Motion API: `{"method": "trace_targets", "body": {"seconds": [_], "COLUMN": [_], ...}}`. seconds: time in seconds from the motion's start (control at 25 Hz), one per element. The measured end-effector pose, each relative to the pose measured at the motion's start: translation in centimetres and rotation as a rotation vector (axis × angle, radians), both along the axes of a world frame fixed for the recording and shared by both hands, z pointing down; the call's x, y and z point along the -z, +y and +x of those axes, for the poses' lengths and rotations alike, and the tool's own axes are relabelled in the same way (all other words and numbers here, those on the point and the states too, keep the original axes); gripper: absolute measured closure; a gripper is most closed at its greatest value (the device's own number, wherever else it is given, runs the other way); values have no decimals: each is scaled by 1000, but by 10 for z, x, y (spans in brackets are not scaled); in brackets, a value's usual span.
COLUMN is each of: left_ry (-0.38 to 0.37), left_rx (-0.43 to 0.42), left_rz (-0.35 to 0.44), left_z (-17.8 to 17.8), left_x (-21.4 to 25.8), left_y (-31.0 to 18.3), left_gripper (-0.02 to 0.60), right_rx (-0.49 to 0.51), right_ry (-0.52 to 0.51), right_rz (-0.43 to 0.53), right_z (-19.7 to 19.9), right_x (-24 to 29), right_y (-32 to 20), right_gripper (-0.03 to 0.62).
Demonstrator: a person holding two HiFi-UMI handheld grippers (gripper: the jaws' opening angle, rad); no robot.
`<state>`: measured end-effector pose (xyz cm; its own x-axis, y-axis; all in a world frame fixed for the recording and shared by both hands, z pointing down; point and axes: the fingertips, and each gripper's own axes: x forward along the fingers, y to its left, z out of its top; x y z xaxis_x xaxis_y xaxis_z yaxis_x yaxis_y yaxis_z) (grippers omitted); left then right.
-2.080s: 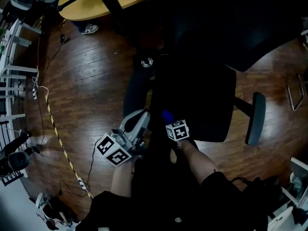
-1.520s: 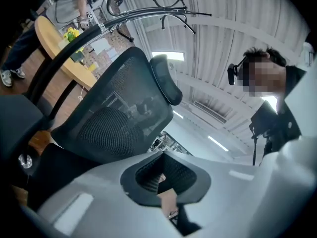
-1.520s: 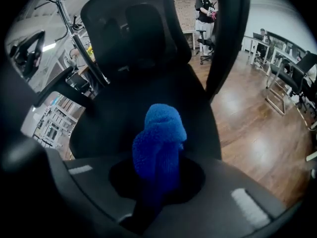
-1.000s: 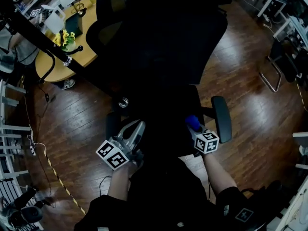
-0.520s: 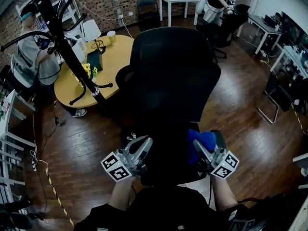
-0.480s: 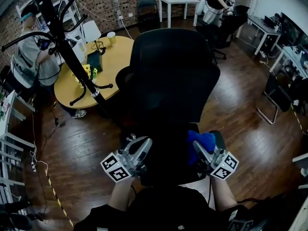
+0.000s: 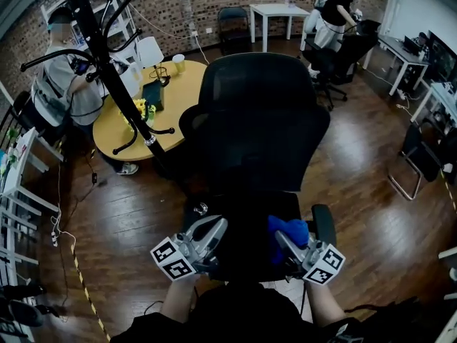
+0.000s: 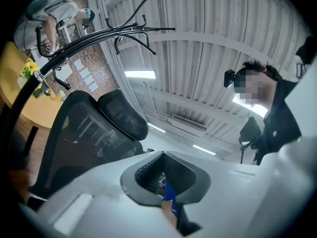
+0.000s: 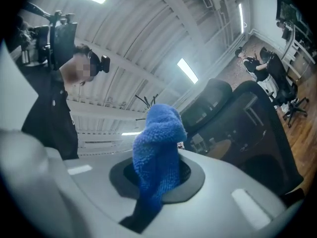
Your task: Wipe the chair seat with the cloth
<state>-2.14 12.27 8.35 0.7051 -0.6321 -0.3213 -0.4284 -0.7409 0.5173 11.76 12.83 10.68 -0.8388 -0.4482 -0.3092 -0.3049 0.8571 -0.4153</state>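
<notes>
A black office chair faces me in the head view, its seat (image 7: 246,216) dark between my two grippers and its backrest (image 7: 260,120) rising behind. My right gripper (image 7: 280,237) is over the seat's right part, shut on a blue fluffy cloth (image 7: 289,229). In the right gripper view the cloth (image 9: 157,148) bunches up out of the closed jaws of that gripper (image 9: 158,178). My left gripper (image 7: 220,224) hovers at the seat's left edge. Seen from the left gripper view, the left gripper (image 8: 163,182) has its jaws together and holds nothing.
The chair's right armrest (image 7: 323,224) is just right of the cloth. A black coat stand (image 7: 107,63) and a round yellow table (image 7: 136,113) stand behind left, with a seated person (image 7: 64,84). Other chairs (image 7: 421,156) and a white table (image 7: 278,9) are farther off on wooden floor.
The head view has lifted from the floor and seat to the whole chair and room. My grippers have spread apart, the right one carrying the cloth to the seat's right side.
</notes>
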Motion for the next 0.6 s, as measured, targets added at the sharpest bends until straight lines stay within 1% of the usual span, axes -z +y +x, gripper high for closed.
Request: {"method": "trace_targets", "body": {"seconds": [0.08, 0.16, 0.28, 0.36, 0.44, 0.52, 0.6], "left_ry": [-48, -89, -89, -86, -76, -58, -54], "left_rx": [25, 43, 27, -5, -51, -100, -137], "left_rz": [-14, -36, -52, -24, 19, 63, 92], "left_z": [2, -1, -6, 1, 17, 33, 37], "left_x": [-8, -21, -30, -31, -31, -26, -21], "left_y": [12, 25, 47, 63, 84, 112, 144], "left_gripper": [580, 580, 580, 580, 580, 580, 580], "right_rx": [41, 58, 38, 22, -1, -30, -59], "right_ry": [-6, -1, 16, 29, 57, 81, 88], "right_rz": [-13, -25, -29, -8, 10, 21, 28], "right_z": [-5, -12, -18, -15, -6, 1, -2], "right_x": [-10, -22, -28, -26, -25, -24, -20], "right_y": [8, 16, 35, 57, 89, 125, 158], "right_gripper": [559, 559, 559, 559, 559, 559, 559]}}
